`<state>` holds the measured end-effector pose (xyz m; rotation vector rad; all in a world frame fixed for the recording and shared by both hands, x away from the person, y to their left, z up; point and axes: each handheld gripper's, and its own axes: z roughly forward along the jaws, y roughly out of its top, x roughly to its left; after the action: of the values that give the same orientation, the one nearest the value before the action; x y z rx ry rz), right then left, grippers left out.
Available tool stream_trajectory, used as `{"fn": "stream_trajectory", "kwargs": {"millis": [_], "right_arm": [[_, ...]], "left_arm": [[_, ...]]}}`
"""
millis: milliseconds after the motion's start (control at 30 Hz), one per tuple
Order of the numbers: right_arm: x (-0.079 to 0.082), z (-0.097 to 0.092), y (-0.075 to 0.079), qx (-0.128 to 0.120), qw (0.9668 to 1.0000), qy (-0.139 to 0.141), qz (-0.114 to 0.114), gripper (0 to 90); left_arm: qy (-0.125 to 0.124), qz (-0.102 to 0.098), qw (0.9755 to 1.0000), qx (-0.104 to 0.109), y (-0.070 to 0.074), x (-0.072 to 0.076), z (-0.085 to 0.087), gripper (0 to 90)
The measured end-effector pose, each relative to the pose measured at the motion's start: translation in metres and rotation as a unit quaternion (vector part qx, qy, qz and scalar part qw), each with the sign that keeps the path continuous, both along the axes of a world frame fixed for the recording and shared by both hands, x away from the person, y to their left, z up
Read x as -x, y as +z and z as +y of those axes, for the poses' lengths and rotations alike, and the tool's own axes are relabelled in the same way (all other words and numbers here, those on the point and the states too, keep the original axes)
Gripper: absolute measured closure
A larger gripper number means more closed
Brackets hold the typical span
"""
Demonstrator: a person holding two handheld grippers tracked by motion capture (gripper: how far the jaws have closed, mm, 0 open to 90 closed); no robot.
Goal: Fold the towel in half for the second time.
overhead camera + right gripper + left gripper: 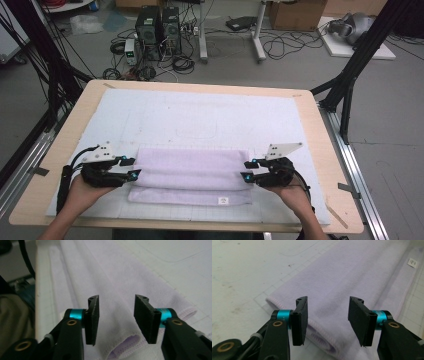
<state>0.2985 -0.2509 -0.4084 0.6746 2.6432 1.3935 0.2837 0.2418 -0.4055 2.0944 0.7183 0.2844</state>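
Folding step in hand, as you have it: the lilac towel [190, 175] lies on the white mat [200, 120] of the tabletop [320, 150], near your edge, already doubled into a long band, with a lower layer showing along the near side and a small white label [223, 200] at its near right corner. My reading is that you stand between 2 folds, with each claw placed at one short end.

Left claw [131, 167]: at the towel's left end, level with the cloth. In the left gripper view the left claw [327, 320] is about half open, its 2 black pads [300, 320] apart, with the rolled left edge of the towel [352, 277] passing below and between them. No pad presses on the cloth; nothing is held.

Right claw [247, 170]: at the towel's right end, mirroring the other. In the right gripper view the right claw [116, 320] is likewise about half open, with the folded end of the towel [117, 285] lying in the gap under the pads [146, 320], not pinched.

Next move, as a judgement: you need to lower both claws so 1 pad slides under the edge layers and the other sits on top, close on both ends together, then carry the ends evenly so the band folds without skewing. Watch that you catch all layers, not just the top one
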Motion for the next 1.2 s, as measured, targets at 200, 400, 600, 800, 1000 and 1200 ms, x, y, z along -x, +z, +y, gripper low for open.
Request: {"fn": "stream_trajectory", "kwargs": {"millis": [200, 400, 600, 800, 1000, 1200], "right_arm": [[-0.004, 0.012, -0.021, 0.045, 0.9988, 0.006, 0.018, 60.3], [0.004, 0.007, -0.014, 0.021, 0.9990, 0.036, 0.019, 85.7], [0.032, -0.002, 0.008, -0.021, 0.9981, 0.059, 0.002, 75.7], [0.017, 0.003, -0.001, -0.001, 0.9995, 0.033, 0.004, 61.8], [0.007, 0.013, -0.022, 0.021, 0.9981, 0.041, 0.041, 57.9], [0.007, 0.012, -0.029, 0.009, 0.9960, 0.063, 0.063, 77.6]], "left_arm": [[-0.025, 0.030, 0.9985, -0.039, -0.023, -0.009, -0.015, 78.8], [-0.034, 0.006, 0.9991, -0.023, -0.007, 0.013, -0.002, 89.6], [-0.031, -0.024, 0.9992, 0.002, 0.013, 0.043, 0.015, 77.3], [-0.025, -0.021, 0.9991, -0.026, 0.003, 0.014, -0.006, 65.3], [-0.028, 0.030, 0.9983, -0.042, -0.014, -0.018, -0.021, 54.9], [-0.051, 0.031, 0.9973, -0.043, -0.015, -0.002, -0.008, 89.7]]}}
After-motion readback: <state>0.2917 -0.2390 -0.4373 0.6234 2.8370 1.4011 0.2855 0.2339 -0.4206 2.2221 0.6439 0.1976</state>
